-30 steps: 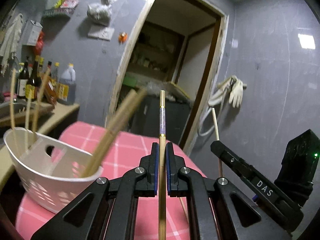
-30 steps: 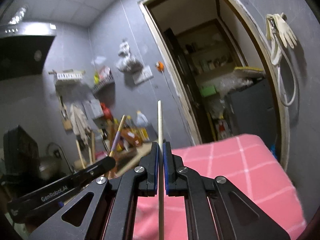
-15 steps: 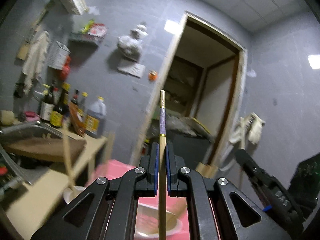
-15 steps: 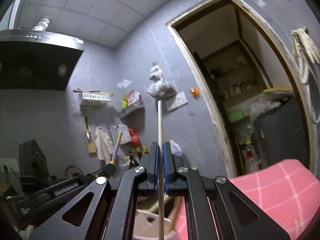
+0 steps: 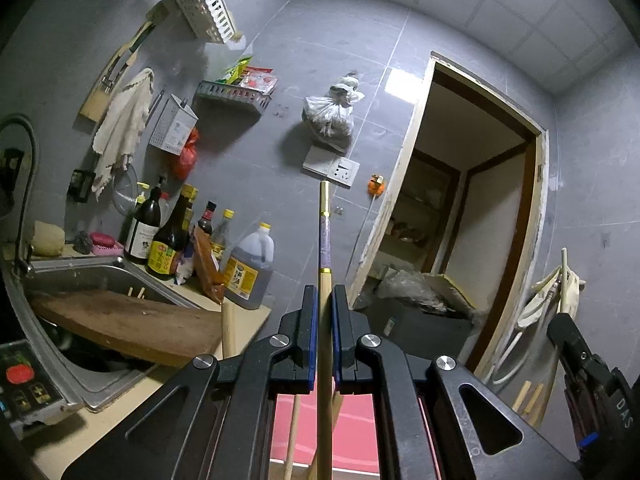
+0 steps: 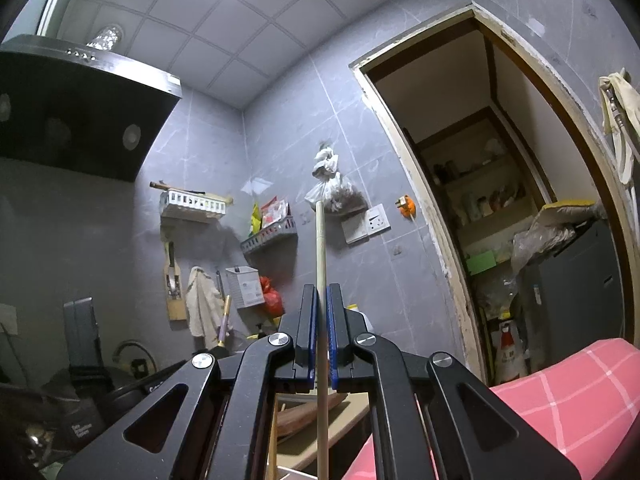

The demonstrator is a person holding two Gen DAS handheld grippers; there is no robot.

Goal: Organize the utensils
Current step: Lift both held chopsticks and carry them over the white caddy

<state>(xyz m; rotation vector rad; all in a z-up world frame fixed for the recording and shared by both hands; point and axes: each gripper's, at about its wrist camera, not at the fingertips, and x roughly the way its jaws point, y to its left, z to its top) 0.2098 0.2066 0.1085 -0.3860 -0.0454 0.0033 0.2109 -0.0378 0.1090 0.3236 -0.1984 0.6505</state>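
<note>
Both grippers carry one chopstick each, upright. The left gripper (image 5: 323,334) has its blue-padded fingers (image 5: 312,336) clamped on a tan wooden chopstick with a purple band and gold rings (image 5: 324,236); long axis runs straight up through the pads, tip well above them, tail hanging below toward the pink checked tablecloth (image 5: 356,428). The right gripper (image 6: 321,334) is pinched the same way on a plain pale wooden chopstick (image 6: 320,248), also vertical, w/ the gripper pointing a bit upward toward the grey tiled wall (image 6: 280,152).

The relation that matters: the drop spot lies below and under the fingers, not ahead. No white basket shows clearly in either view now; only a pale sliver at the bottom edge of the right view, can't tell what it is. A few other stick ends poke up beneath the left gripper, approx. under the jaws. So I'd judge each stick must go down tail-first, along its own axis. Neither hand looks clearly nearer.

Vs. a second ago: the white slotted basket with sticks in it sat at lower left of the left view; it's gone from view. Both views have swung toward the steel sink (image 5: 100,280) and the bottles at the counter's back edge (image 5: 168,236). Grips unchanged.
</note>
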